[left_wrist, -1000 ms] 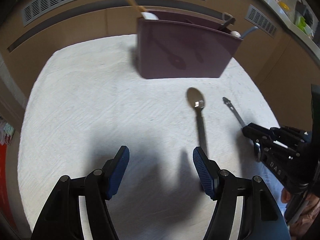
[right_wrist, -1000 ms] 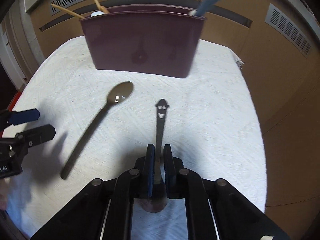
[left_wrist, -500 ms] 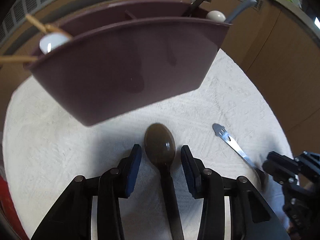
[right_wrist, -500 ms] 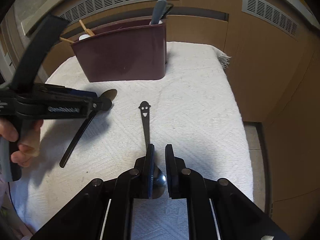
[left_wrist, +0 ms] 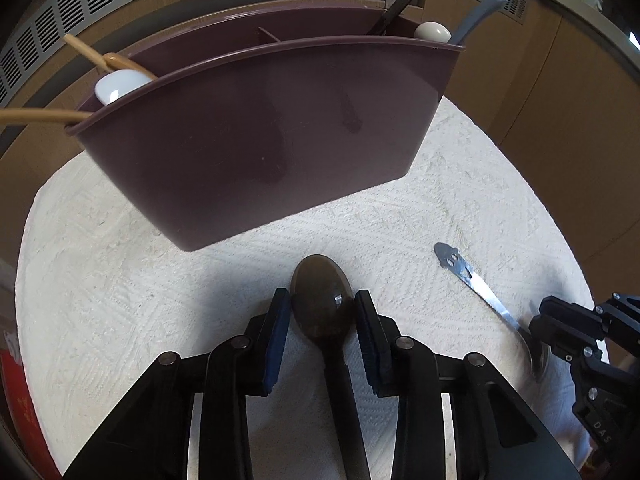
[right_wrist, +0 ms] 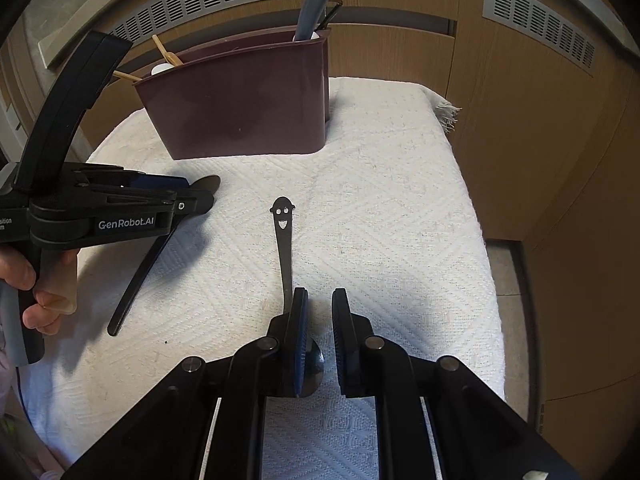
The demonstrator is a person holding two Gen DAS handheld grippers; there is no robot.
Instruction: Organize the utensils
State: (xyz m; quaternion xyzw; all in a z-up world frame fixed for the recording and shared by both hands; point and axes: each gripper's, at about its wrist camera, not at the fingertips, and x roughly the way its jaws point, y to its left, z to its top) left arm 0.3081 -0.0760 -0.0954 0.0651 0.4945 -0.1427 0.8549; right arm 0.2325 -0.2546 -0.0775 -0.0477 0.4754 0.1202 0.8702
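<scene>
Two spoons lie on the cloth-covered worktop (right_wrist: 400,200) before the maroon utensil holder (left_wrist: 260,140). The left tool (left_wrist: 320,296) is closing around the dark spoon (left_wrist: 322,320) at its bowl, seemingly not yet pinching. The right tool (right_wrist: 320,300), barely ajar, holds nothing above the smiley-handled spoon (right_wrist: 285,248). Next: a firm pinch, then lift toward a compartment.

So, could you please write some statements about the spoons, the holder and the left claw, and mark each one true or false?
1. The bowl of the dark brown spoon lies between the pads of the left claw. True; its jaws are closing.
2. The metal spoon with the smiling-face handle stands in the holder. False: it lies on the white woven cloth.
3. The maroon plastic holder stands on the cloth. True.
4. The holder is empty. False: wooden sticks, a white spoon and a grey handle show in it.
</scene>
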